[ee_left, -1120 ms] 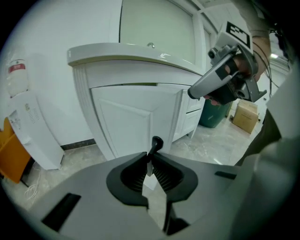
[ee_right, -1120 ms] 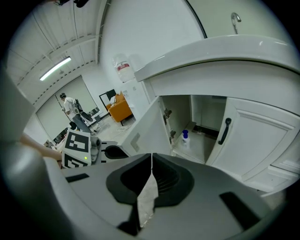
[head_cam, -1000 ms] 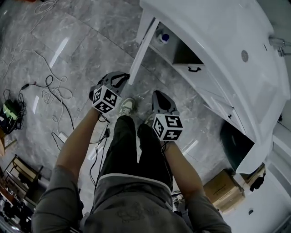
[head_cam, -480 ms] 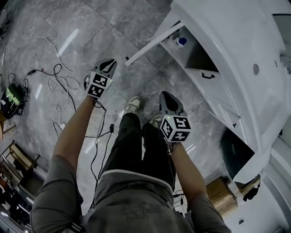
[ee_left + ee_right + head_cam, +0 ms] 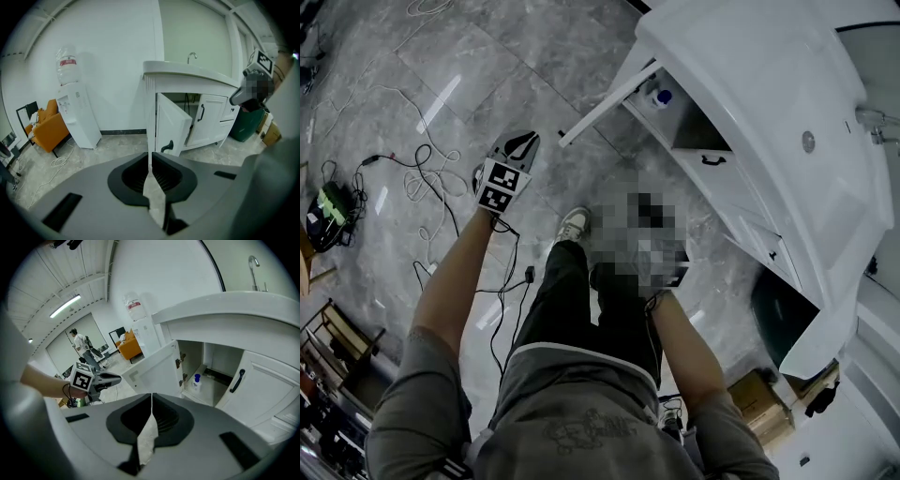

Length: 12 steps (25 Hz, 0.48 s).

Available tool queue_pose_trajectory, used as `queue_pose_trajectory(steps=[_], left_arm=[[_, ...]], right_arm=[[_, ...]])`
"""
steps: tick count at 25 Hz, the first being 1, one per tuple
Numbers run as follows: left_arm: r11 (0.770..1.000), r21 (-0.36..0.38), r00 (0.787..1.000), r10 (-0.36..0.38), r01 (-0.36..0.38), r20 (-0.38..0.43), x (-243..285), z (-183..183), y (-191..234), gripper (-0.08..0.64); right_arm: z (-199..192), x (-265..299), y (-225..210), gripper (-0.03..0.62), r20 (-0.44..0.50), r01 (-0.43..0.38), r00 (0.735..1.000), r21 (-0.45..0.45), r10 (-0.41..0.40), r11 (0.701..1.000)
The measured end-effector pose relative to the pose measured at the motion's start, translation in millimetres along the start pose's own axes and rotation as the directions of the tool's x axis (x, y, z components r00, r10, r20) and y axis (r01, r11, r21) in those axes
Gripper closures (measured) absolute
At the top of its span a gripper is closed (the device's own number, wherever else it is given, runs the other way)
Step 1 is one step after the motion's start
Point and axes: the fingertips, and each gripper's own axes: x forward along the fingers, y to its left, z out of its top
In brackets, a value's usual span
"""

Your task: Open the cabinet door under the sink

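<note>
A: Door [image 5: 605,103]?

B: Already swung wide from the cabinet under the sink [image 5: 750,84]; seen edge-on from the head view, its free edge out over the floor [image 5: 487,66]; a bottle [image 5: 661,97] stands in the opened compartment; the neighbouring door [image 5: 712,173], with its black handle, is shut.

A: Left gripper [image 5: 525,141]?

B: Forearm stretched forward and out to the person's left; marker cube up, nose pointing ahead and down at the floor; near the door's free edge, not touching it. Jaws have just been closing; its own view shows them drawn in to a thin slit, nothing between them, the open door straight ahead beyond the tips.

A: Right gripper [image 5: 151,397]?

B: Head view has a mosaic patch over it; the forearm runs forward beside the right leg, in front of the cabinet. Its own view shows the jaws clenched tip to tip and empty, aimed down toward the open compartment; the left gripper shows at that view's left, held in a bare hand [image 5: 44,380], pointing toward the door.

A: Floor?

B: Grey marble tile; loose cables [image 5: 422,169] to the left.
</note>
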Motion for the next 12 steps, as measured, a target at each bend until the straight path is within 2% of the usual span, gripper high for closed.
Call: queue_pose_trajectory(steps=[4,12], left_arm=[[0.999,-0.023,0.999,-0.031,0.031,0.019,-16,23,-9,0.529],[0.998,-0.037,0.996,-0.042,0.044,0.076,-52,82,-32,0.537]], right_arm=[[20,-19,-6,0.563,0.029,0.025,0.999,0.001,-0.025,1.000],[60,-67,-21,0.563,0.086,0.065,0.994,-0.006,-0.065,0.998]])
